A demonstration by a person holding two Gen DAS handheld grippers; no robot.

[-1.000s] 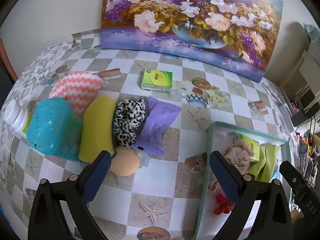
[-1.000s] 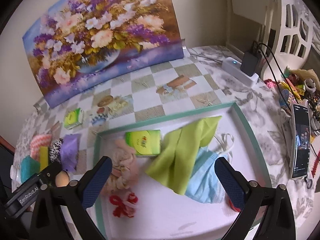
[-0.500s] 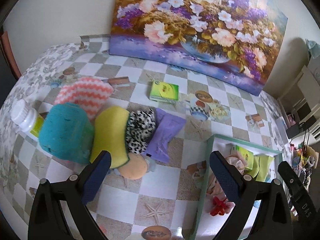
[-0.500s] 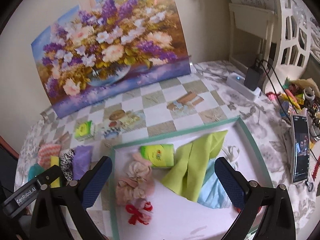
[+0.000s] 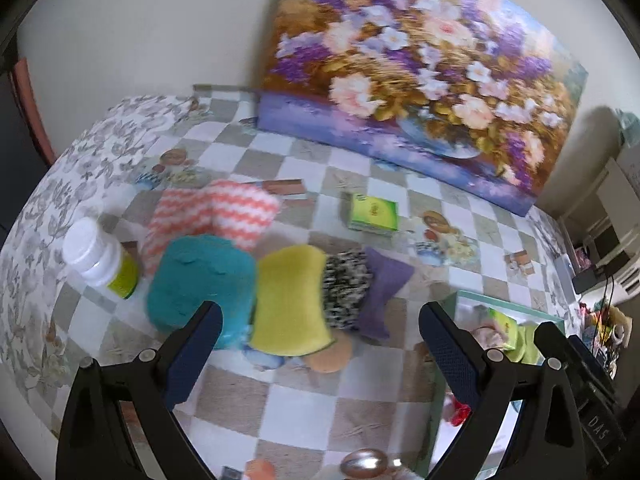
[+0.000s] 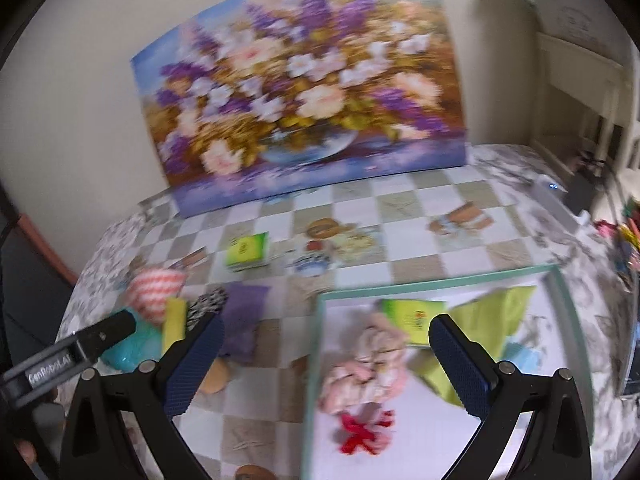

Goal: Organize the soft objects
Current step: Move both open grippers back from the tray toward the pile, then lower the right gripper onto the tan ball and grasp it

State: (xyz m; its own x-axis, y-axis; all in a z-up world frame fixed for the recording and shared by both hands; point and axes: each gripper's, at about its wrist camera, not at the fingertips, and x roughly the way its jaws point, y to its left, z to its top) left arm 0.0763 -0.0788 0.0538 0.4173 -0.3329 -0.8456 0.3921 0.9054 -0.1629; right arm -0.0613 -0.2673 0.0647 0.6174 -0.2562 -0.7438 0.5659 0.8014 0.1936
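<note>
- Left wrist view only: a white-capped bottle (image 5: 100, 258) far left of the left gripper (image 5: 320, 344), plus the full row of soft things ahead of it: teal sponge (image 5: 200, 280), yellow sponge (image 5: 290, 300), spotted black-and-white cloth (image 5: 346, 284), purple cloth (image 5: 382, 288), and a striped pink-and-white cloth (image 5: 224, 212) behind.
- Right wrist view only: inside of the tray (image 6: 440, 286), ahead of the right gripper (image 6: 324, 364). It holds a pink cloth bundle (image 6: 366, 368), a red bow (image 6: 362, 430), a green packet (image 6: 412, 314), a green cloth (image 6: 496, 316) and a pale blue piece, partly hidden.
- A second green packet (image 5: 374, 212) lies on the bare checked tablecloth (image 5: 280, 396), beyond both grippers.
- Open tablecloth lies between the sponge row and the tray's left rim; a flower painting (image 6: 304, 104) closes the far edge.
- Left gripper: fingers wide apart, holding nothing; yellow sponge and a round tan puff (image 5: 330, 358) sit between them, contact not clear.
- Right gripper: fingers wide apart, empty, straddling the tray's left rim. View blurred.
</note>
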